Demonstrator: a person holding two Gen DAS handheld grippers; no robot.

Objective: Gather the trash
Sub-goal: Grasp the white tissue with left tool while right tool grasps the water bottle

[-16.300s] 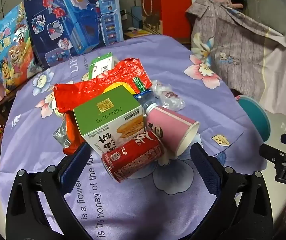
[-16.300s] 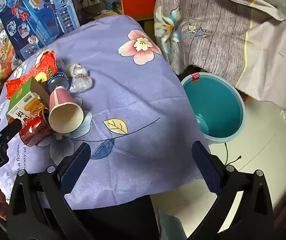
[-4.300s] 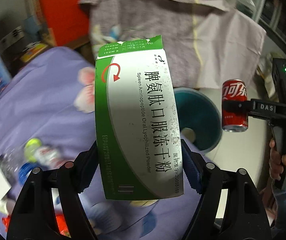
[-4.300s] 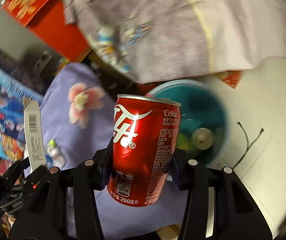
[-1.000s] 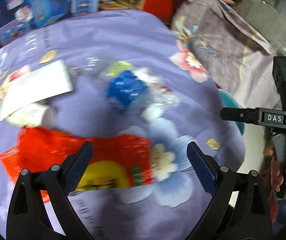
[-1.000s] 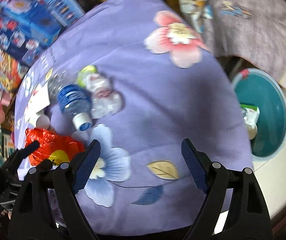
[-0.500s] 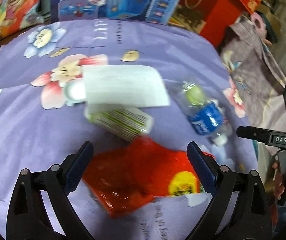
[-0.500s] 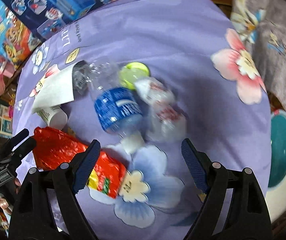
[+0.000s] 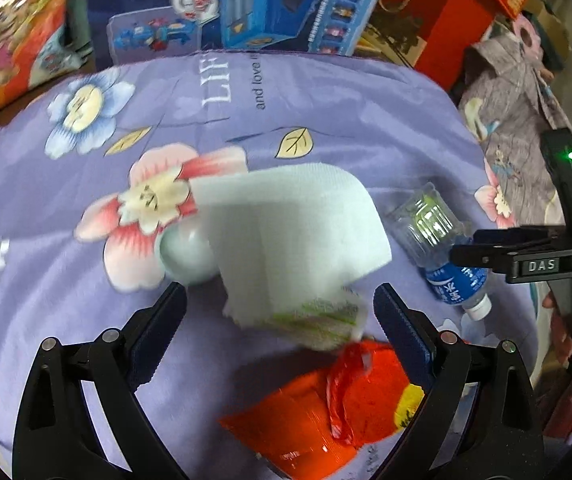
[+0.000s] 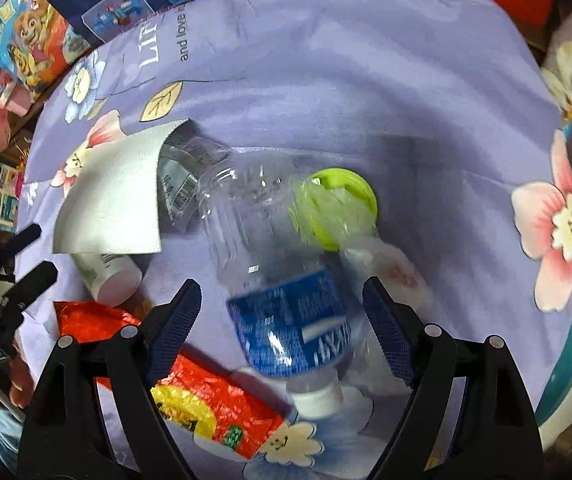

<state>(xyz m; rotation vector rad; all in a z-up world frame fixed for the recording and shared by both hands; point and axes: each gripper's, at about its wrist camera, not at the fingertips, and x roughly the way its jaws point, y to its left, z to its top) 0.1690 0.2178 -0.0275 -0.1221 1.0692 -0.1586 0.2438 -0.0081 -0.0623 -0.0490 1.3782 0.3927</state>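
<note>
My left gripper is open, low over a white tissue draped across a paper cup that lies on its side. A red snack wrapper lies just below them. My right gripper is open, pointing down with its fingers either side of a clear water bottle that has a blue label and white cap; the pads stand apart from it. A green lid and crumpled clear plastic lie beside the bottle. The left wrist view shows the bottle under the right gripper.
Everything lies on a purple flowered tablecloth. The teal bin stands on the floor past the table's right edge. Toy boxes and a red box line the far side. A pale round object sits next to the tissue.
Both grippers have swept across the table. The left view now centres on the tissue and cup; the right gripper has come over the water bottle, which now fills the space between its fingers.
</note>
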